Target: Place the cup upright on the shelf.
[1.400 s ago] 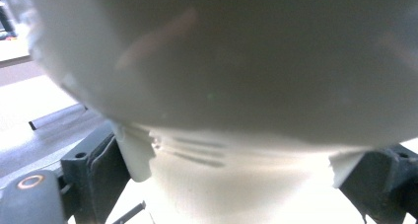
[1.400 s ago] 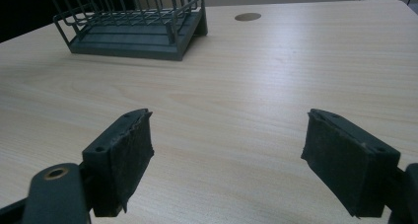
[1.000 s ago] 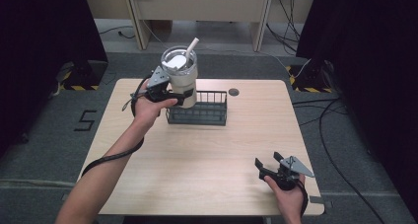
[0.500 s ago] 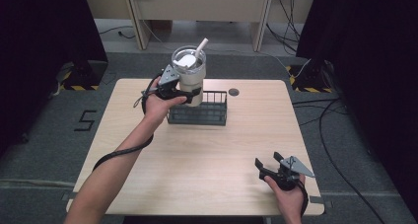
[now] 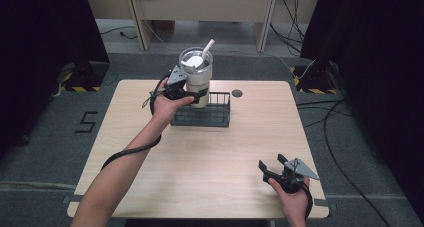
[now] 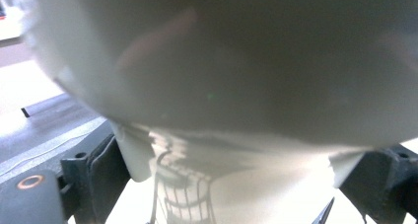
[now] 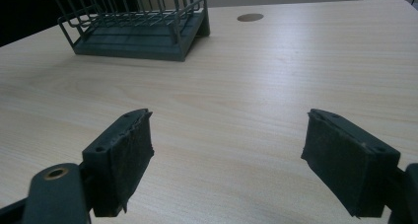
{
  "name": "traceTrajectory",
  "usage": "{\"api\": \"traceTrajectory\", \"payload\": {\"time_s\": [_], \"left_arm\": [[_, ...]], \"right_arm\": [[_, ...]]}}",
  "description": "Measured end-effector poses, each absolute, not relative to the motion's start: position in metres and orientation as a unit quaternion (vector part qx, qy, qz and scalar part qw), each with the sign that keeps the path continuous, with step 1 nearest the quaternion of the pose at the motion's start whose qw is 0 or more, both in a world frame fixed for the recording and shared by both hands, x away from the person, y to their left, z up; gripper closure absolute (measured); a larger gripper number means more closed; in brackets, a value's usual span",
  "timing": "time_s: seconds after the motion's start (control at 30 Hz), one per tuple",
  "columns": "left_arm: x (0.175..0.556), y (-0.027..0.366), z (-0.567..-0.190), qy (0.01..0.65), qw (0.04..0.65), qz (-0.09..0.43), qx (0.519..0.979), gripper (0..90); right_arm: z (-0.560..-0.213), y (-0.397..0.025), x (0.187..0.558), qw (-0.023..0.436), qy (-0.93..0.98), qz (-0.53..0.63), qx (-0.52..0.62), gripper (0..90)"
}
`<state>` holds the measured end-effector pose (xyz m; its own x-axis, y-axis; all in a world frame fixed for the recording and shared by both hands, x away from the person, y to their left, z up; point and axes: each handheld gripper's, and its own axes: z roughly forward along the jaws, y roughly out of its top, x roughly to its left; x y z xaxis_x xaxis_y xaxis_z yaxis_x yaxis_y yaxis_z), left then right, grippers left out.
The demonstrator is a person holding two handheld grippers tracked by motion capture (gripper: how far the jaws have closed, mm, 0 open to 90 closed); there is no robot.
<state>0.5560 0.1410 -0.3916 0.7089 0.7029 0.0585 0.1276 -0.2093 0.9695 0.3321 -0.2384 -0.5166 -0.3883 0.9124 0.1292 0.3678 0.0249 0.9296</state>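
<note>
a cream tumbler [image 5: 196, 77] with white straw [image 5: 207, 48], a dark grey wire basket [image 5: 204, 113], a pale woodgrain table [image 5: 210, 157].

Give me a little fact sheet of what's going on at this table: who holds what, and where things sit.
Left gripper: jaws shut on the cup, held above the table
Cup: pale tumbler with lid and straw, upright, over the left end of the rack
Rack: dark wire rack on the far middle of the table, nothing in it
Right gripper: jaws open, holding nothing, near the table's front right corner
Table: light wood, with a small round dark disc at the far edge
</note>
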Motion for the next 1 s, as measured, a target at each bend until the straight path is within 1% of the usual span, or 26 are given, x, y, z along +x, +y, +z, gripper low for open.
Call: {"api": "traceTrajectory", "payload": {"time_s": [1.0], "left_arm": [[0.566, 0.135, -0.428, 0.317, 0.549, 0.238, 0.736, 9.8]], "right_arm": [[-0.517, -0.238, 0.332, 0.269, 0.664, 0.506, 0.481, 19.2]]}}
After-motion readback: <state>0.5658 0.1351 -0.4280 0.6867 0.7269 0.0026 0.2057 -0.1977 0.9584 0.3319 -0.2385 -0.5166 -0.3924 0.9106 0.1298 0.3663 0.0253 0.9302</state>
